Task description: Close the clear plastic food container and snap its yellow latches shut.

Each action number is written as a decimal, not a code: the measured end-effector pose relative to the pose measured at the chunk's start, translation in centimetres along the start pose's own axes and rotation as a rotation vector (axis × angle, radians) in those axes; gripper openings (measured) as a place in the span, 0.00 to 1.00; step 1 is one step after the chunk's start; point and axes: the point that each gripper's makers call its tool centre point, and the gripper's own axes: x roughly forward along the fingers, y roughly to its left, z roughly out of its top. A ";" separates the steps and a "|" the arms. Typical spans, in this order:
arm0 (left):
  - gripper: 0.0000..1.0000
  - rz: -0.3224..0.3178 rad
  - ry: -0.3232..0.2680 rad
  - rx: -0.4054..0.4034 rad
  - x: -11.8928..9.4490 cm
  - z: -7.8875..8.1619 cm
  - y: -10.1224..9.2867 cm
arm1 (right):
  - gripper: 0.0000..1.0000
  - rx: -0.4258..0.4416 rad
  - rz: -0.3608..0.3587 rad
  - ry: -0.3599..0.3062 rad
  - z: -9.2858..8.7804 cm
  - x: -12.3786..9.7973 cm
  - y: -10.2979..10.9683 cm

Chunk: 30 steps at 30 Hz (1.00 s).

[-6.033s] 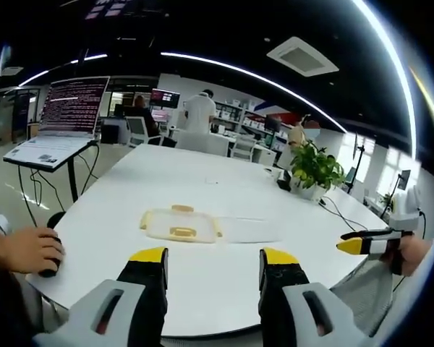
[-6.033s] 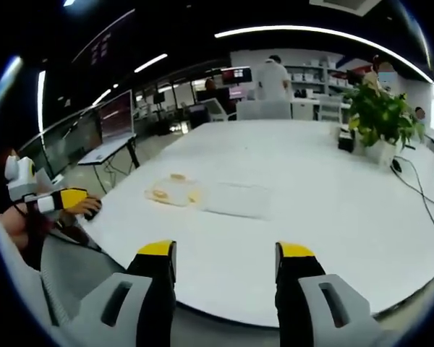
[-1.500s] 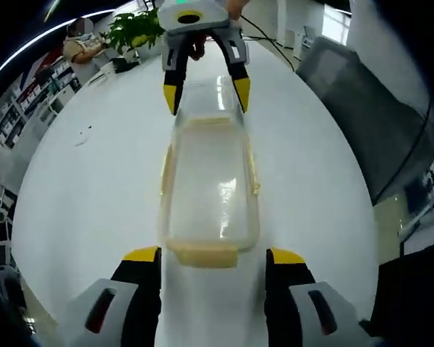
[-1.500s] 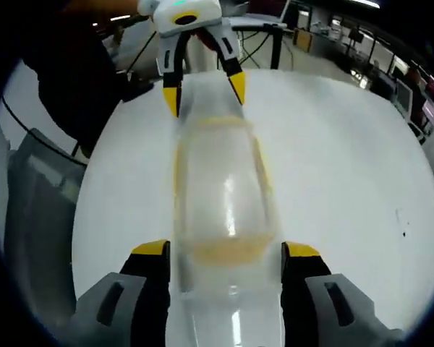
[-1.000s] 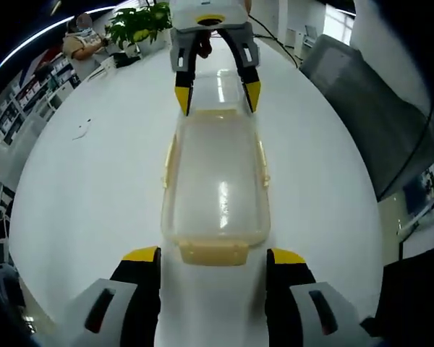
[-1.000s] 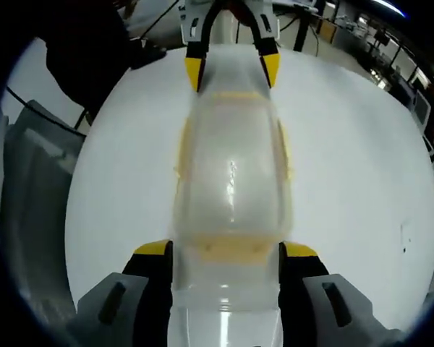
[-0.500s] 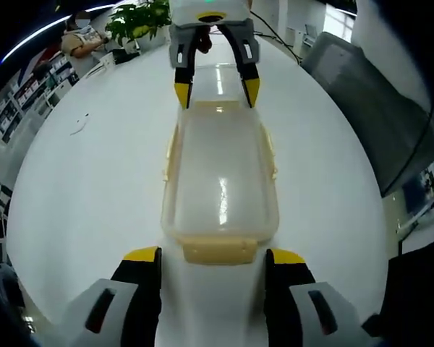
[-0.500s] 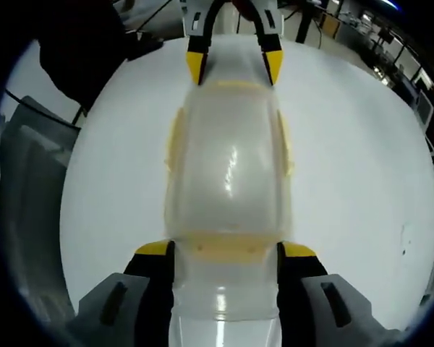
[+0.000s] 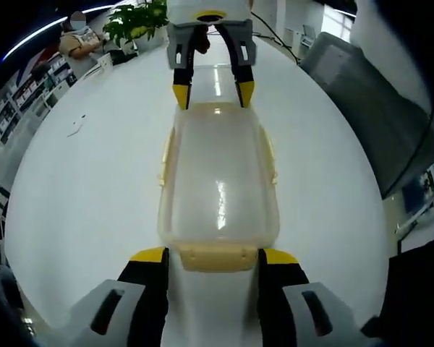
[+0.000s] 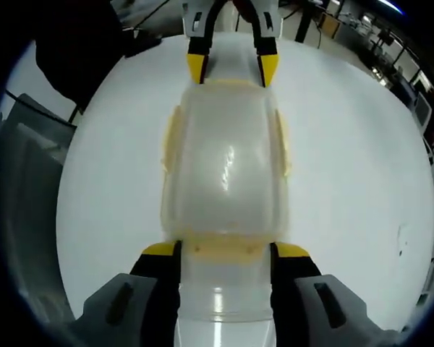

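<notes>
The clear plastic container [image 9: 217, 181] lies lengthwise on the white table between my two grippers, which face each other. It has side yellow latches [image 9: 163, 155] and a yellow latch at each end. My left gripper [image 9: 213, 254] is open, its jaws close on either side of the near end latch [image 9: 217, 257]. In the right gripper view, the container [image 10: 224, 159] reaches to my right gripper [image 10: 224, 251], also open, jaws flanking the other end latch [image 10: 223, 248]. A clear flat lid part [image 10: 218, 307] lies between the right jaws. Whether the top is covered is unclear.
The white table [image 9: 87, 188] spreads wide on both sides of the container. A potted plant [image 9: 134, 18] and a seated person stand at its far end. A grey chair [image 9: 362, 94] sits by the table's edge, another chair [image 10: 22, 188] on the opposite side.
Both cameras have drawn closer to the container's ends. Each gripper's jaws have narrowed around the end latch in front of it.
</notes>
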 end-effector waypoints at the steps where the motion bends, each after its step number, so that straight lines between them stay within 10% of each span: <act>1: 0.43 0.000 0.002 0.005 -0.1 0.0 -0.1 | 0.46 0.002 -0.001 0.001 0.0 -0.1 0.1; 30: 0.32 0.006 0.029 -0.034 -1.2 0.2 0.2 | 0.35 0.000 -0.008 -0.010 0.3 -1.1 -0.6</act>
